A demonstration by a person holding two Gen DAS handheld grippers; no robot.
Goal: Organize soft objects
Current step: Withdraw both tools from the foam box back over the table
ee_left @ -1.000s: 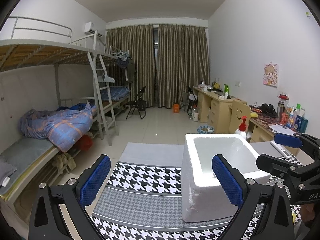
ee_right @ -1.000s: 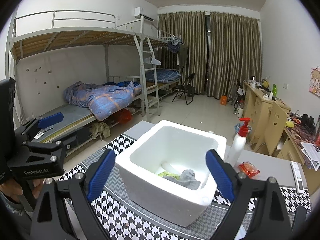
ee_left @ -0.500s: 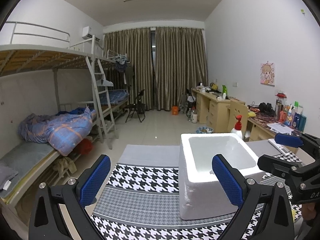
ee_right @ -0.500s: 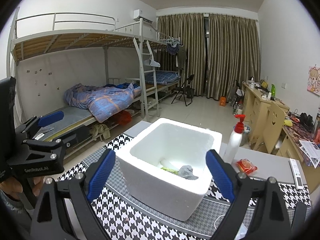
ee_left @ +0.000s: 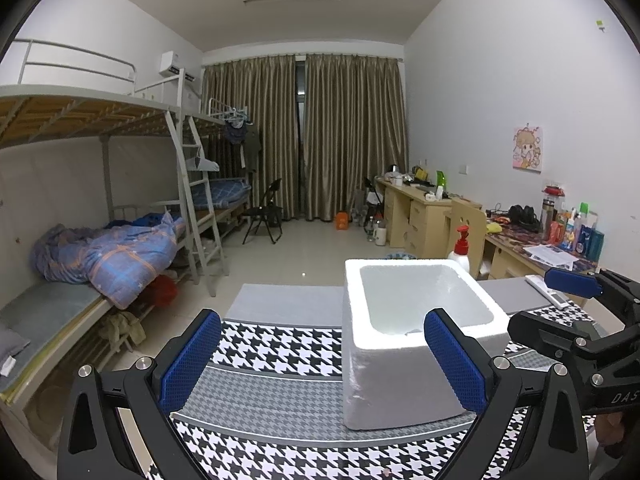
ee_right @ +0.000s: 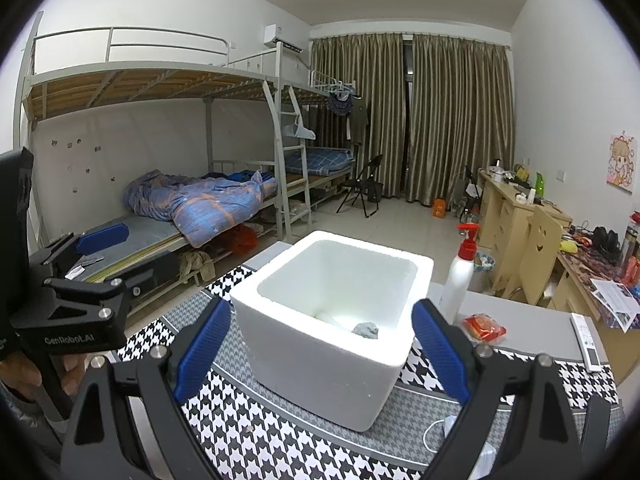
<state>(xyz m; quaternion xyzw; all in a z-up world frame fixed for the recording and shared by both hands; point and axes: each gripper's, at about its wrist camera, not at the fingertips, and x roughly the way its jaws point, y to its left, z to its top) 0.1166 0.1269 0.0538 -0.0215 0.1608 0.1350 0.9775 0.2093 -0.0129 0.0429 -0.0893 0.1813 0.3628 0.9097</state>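
Foam box [ee_right: 332, 320], white, open-topped, centre frame on houndstooth cloth [ee_right: 248, 436]; bare cloth runs lower left to the table edge. Grey soft item [ee_right: 366, 329] lies inside, against the box's right wall. Right gripper [ee_right: 320, 356] spread wide, empty, framing the box. Left gripper [ee_left: 320, 360] likewise spread and empty, box at right.

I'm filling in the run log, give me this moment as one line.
left gripper: open, empty | right gripper: open, empty | foam box: on houndstooth cloth, grey cloth inside | pump bottle: upright beside box
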